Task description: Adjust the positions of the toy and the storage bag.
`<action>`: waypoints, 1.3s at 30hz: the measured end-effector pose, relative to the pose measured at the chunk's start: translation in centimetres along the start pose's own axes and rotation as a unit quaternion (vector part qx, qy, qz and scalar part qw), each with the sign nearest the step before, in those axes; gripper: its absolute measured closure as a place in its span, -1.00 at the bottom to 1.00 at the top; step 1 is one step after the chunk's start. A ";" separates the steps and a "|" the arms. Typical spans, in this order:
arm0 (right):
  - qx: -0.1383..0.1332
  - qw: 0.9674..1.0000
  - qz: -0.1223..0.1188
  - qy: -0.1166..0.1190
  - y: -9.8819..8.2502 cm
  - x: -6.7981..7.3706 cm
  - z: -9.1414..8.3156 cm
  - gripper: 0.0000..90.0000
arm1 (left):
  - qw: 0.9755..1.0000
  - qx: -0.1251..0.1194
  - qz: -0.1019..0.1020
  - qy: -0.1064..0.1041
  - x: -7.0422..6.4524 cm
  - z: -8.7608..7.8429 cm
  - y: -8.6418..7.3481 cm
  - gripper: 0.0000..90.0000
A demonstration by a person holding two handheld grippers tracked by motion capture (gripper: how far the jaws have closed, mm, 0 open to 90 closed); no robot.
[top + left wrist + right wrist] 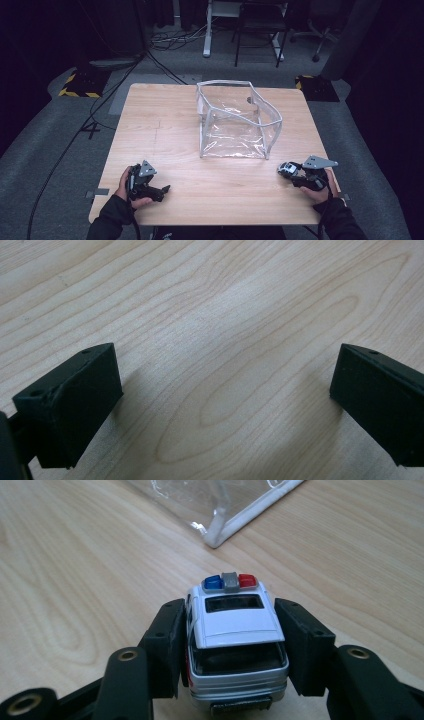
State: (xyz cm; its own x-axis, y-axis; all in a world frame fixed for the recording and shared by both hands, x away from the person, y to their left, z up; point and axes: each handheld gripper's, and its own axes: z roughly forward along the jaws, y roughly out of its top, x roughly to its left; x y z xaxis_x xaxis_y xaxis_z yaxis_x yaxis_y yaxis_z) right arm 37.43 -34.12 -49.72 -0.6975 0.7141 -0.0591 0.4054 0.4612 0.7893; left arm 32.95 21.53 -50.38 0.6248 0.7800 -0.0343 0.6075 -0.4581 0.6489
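Note:
A small white toy police car [235, 640] with a blue and red light bar sits between the pads of my right gripper [232, 645], which is shut on its sides. In the high view that gripper [295, 172] is low over the table's right front, the car [287, 169] pointing left toward a clear plastic pouch [235, 122]. The pouch stands open at the table's middle, and its white-trimmed corner [217, 535] lies just ahead of the car. My left gripper [162, 191] rests at the front left, open, with bare wood between its jaws [225, 390].
The wooden table [165, 130] has its front edge just below both hands. Beyond the far edge are dark floor, cables [170, 37], a desk leg [206, 30] and a chair [260, 30].

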 end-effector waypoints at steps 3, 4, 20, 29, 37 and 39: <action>-0.001 1.000 0.010 -0.013 0.4 -0.8 0.6 0.08 | 1.000 0.000 0.000 0.000 0.0 0.0 0.0 -0.99; -0.001 1.000 0.010 -0.013 0.4 -0.8 0.6 0.08 | 1.000 0.000 0.000 0.000 0.0 0.0 0.0 -0.99; 0.001 0.997 0.069 -0.023 1.9 -3.8 3.1 0.01 | 1.000 0.000 0.000 0.000 0.0 0.0 0.0 -0.99; 0.027 0.996 0.078 -0.028 1.3 -4.2 2.8 -0.34 | 1.000 0.000 0.000 0.000 0.0 0.0 0.0 -0.99; 0.046 0.998 0.045 -0.019 1.1 -3.6 2.6 -0.69 | 1.000 -0.003 0.010 0.004 0.1 -0.1 0.0 -0.99; 0.044 0.998 0.044 -0.016 1.1 -3.5 2.7 -0.68 | 1.000 -0.002 0.002 -0.002 0.0 0.0 -0.1 -0.99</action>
State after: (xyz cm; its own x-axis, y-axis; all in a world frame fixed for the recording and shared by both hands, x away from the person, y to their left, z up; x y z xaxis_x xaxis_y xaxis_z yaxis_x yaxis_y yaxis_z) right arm 41.91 -34.75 -50.29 -0.6378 0.7701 -0.0129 0.5157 0.4394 0.7355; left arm 32.91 21.60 -50.40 0.6299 0.7759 -0.0347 0.6030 -0.4604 0.6515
